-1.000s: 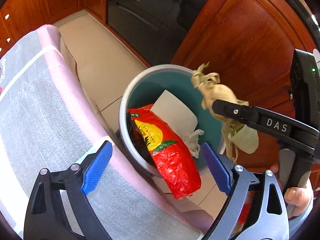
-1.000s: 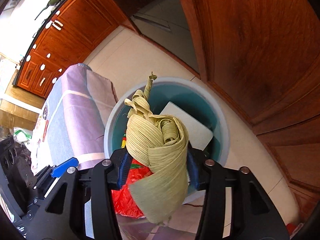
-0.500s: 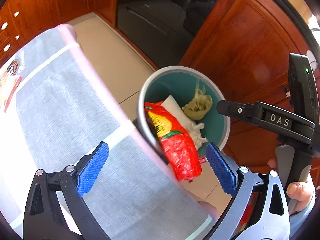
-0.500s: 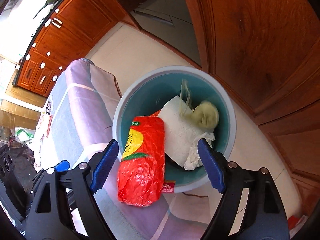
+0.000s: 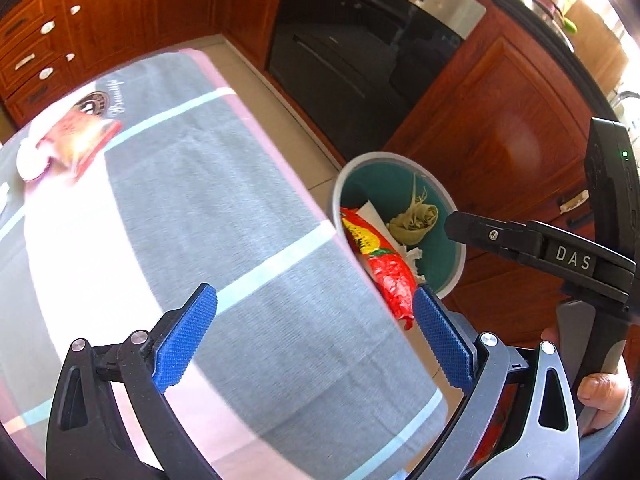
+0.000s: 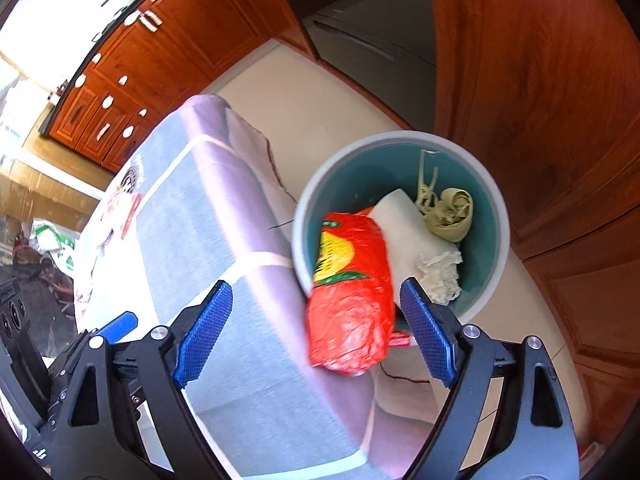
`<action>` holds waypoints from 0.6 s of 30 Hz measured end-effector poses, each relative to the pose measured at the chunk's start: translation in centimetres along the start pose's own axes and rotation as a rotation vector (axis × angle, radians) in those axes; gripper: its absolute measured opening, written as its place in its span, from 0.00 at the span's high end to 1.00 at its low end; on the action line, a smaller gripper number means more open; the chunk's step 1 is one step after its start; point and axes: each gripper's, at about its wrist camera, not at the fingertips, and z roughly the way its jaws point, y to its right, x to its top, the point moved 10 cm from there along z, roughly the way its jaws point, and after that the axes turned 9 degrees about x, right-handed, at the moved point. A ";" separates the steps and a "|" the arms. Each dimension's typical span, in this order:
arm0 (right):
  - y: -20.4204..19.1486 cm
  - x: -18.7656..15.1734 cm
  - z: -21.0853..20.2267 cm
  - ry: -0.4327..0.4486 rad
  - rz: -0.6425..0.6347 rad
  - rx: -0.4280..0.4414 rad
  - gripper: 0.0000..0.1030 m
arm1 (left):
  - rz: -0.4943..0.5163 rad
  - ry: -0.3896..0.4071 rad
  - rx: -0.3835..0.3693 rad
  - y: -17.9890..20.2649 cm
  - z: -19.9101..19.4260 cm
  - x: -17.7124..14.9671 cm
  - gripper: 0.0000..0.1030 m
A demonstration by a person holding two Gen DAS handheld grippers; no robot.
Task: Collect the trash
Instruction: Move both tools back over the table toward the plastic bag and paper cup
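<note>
A table draped in a grey cloth point(image 5: 208, 208) with pale stripes and a pink border fills most of both views; near its far end the cloth carries a round dark emblem with a line of script, too blurred to read; beside that emblem lies a red-and-orange packet point(image 5: 78, 140), washed out by glare, its print illegible. Dark red wooden cabinets point(image 6: 532, 92) ring the tiled floor, and a black oven front point(image 5: 360, 64) is cut off at the top of the left view.

The round bin point(image 6: 505, 236), grey-rimmed and teal inside, stands on the floor just beside the table's edge; the cloth hides part of its near rim in the left view. In it lie a red bag point(image 6: 350, 280) with a yellow and green print whose words cannot be made out, hanging out over the rim, a white paper sheet point(image 6: 404, 232), a crumpled white tissue point(image 6: 438, 276), and a coiled bundle of pale green husk point(image 6: 452, 216) against the far wall.

The left gripper point(image 5: 314, 332) stands wide open with nothing between its blue pads; the right gripper point(image 6: 316, 328) has its jaws opening and they clasp nothing, the red bag merely showing beyond them; in the left view its black body bears the letters "DAS"; a hand point(image 5: 600, 392) on its handle is cut off by the frame edge.
</note>
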 end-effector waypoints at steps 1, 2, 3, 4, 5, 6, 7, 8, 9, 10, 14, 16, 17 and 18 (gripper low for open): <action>-0.6 -0.1 0.0 -0.001 -0.010 -0.001 0.21 | -0.007 0.005 0.001 -0.6 -0.5 -0.1 0.04; -1.3 -0.3 0.0 -0.003 -0.020 -0.002 0.21 | -0.014 0.010 0.003 -1.0 -0.9 -0.2 0.04; -2.1 -0.4 0.0 -0.006 -0.030 -0.003 0.20 | -0.022 0.015 0.005 -1.7 -1.4 -0.4 0.04; -2.8 -0.6 0.1 -0.009 -0.039 -0.004 0.20 | -0.032 0.021 0.009 -2.4 -1.8 -0.5 0.04; -3.5 -0.9 0.3 -0.014 -0.049 -0.003 0.21 | -0.041 0.025 0.012 -3.0 -2.3 -0.7 0.04; -4.3 -1.0 0.5 -0.019 -0.061 -0.003 0.21 | -0.052 0.029 0.016 -4.0 -2.7 -0.8 0.04; -5.2 -1.1 0.7 -0.024 -0.077 -0.004 0.21 | -0.063 0.032 0.022 -4.8 -2.9 -1.0 0.04; -6.2 -1.3 0.9 -0.029 -0.094 -0.004 0.20 | -0.076 0.034 0.029 -5.8 -3.1 -1.1 0.04; -7.3 -1.4 1.3 -0.035 -0.114 -0.005 0.20 | -0.091 0.036 0.035 -6.8 -3.4 -1.3 0.04; -8.3 -1.5 1.5 -0.041 -0.130 -0.004 0.20 | -0.108 0.038 0.041 -7.9 -3.6 -1.5 0.04; -12.9 -2.0 3.6 -0.071 -0.199 0.005 0.21 | -0.198 0.042 0.069 -13.2 -4.8 -2.3 0.04; -15.4 -2.4 5.0 -0.096 -0.230 0.013 0.21 | -0.228 0.041 0.091 -15.8 -5.2 -2.8 0.04; -16.6 -2.6 5.7 -0.108 -0.245 0.017 0.21 | -0.240 0.042 0.105 -17.3 -5.5 -3.1 0.04; -17.8 -2.7 6.5 -0.119 -0.261 0.021 0.20 | -0.250 0.043 0.124 -18.9 -5.8 -3.4 0.04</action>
